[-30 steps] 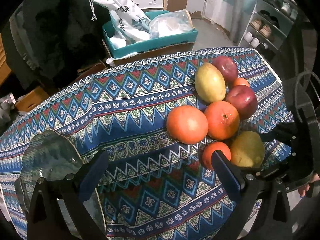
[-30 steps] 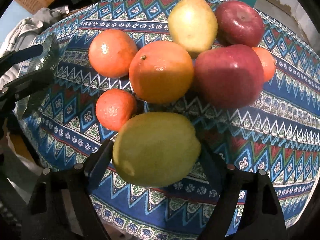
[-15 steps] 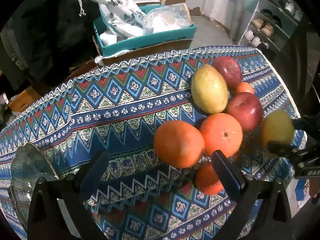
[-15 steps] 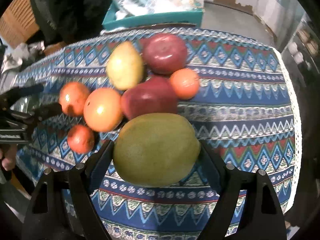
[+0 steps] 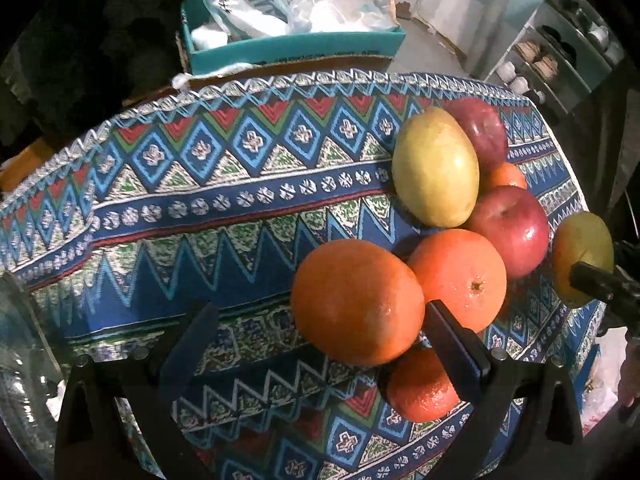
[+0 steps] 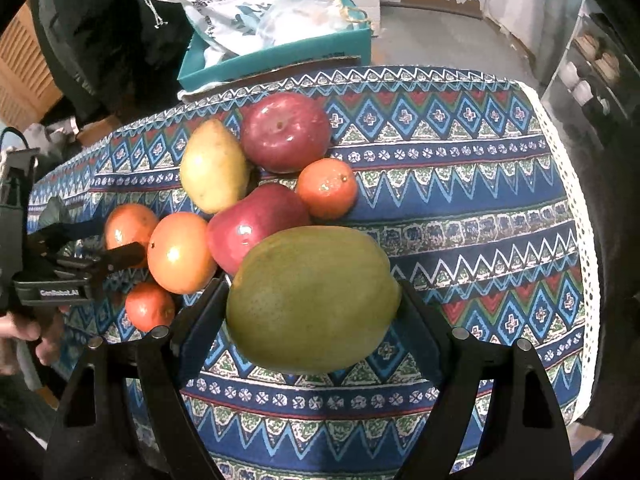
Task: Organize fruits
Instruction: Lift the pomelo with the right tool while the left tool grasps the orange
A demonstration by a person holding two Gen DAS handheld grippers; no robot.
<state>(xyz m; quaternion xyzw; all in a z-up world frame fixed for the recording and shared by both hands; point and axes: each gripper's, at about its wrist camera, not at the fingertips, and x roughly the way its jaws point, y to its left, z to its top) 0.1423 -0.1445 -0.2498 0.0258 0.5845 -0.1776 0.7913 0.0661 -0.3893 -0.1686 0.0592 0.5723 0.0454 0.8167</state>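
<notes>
My right gripper (image 6: 312,316) is shut on a green mango (image 6: 312,300) and holds it above the patterned tablecloth (image 6: 460,208); the mango also shows at the right edge of the left wrist view (image 5: 582,258). My left gripper (image 5: 320,332) is open, and a large orange (image 5: 356,300) lies between its fingers, closer to the right finger. Beside it lie a second orange (image 5: 458,278), a small tangerine (image 5: 422,386), a yellow mango (image 5: 436,168), a red apple (image 5: 508,230), another red apple (image 5: 478,130) and a tangerine (image 5: 506,176).
A teal box (image 5: 292,50) with bags stands behind the table. A glass bowl (image 5: 24,364) sits at the table's left end. Shelves (image 5: 560,48) stand at the far right. The table's right edge (image 6: 576,200) has a lace trim.
My right gripper has lifted the green mango off the table and pulled back to the right. My left gripper has moved forward until the large orange lies between its open fingers.
</notes>
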